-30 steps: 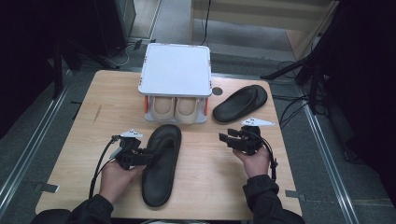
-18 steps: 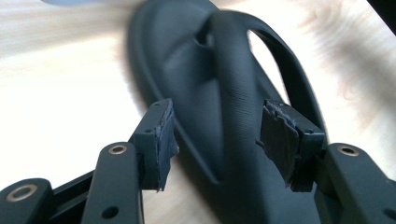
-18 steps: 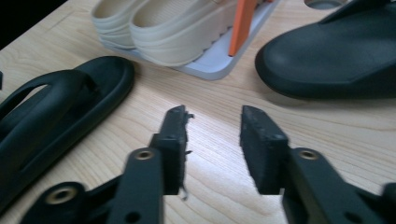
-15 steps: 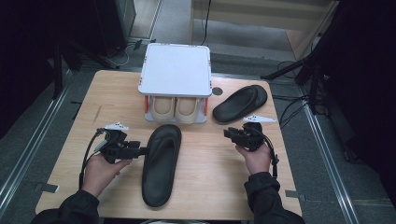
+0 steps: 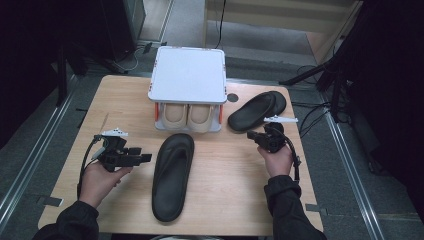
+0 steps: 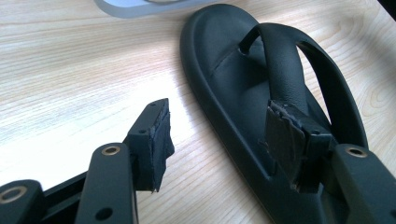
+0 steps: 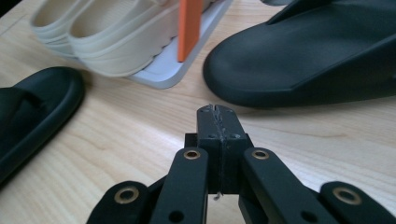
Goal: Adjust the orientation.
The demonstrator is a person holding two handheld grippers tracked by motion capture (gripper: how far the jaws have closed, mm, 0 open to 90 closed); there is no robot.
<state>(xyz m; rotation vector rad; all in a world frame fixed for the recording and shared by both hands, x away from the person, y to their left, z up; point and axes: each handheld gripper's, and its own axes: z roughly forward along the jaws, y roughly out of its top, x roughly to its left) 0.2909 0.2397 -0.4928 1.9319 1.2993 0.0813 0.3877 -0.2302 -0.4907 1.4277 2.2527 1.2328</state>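
Observation:
A black sandal [image 5: 172, 175] lies lengthwise at the table's middle front; in the left gripper view its strap [image 6: 285, 60] arches over the footbed. My left gripper [image 5: 144, 158] sits just left of it, pointing at it, open [image 6: 219, 121], nothing between the pads. A second black sandal [image 5: 255, 110] lies at the back right and looms ahead in the right gripper view [image 7: 317, 60]. My right gripper [image 5: 252, 136] hovers just in front of it, shut [image 7: 217, 116] on nothing.
A white two-level rack [image 5: 187, 75] stands at the back centre, a pair of beige shoes [image 5: 187, 116] on its lower shelf, with an orange post [image 7: 189, 28] at its corner. Bare wooden table [image 5: 225, 200] lies between and in front of the grippers.
My left gripper has drawn back to the left, off the near sandal, which stays where it lay. The right gripper has barely shifted.

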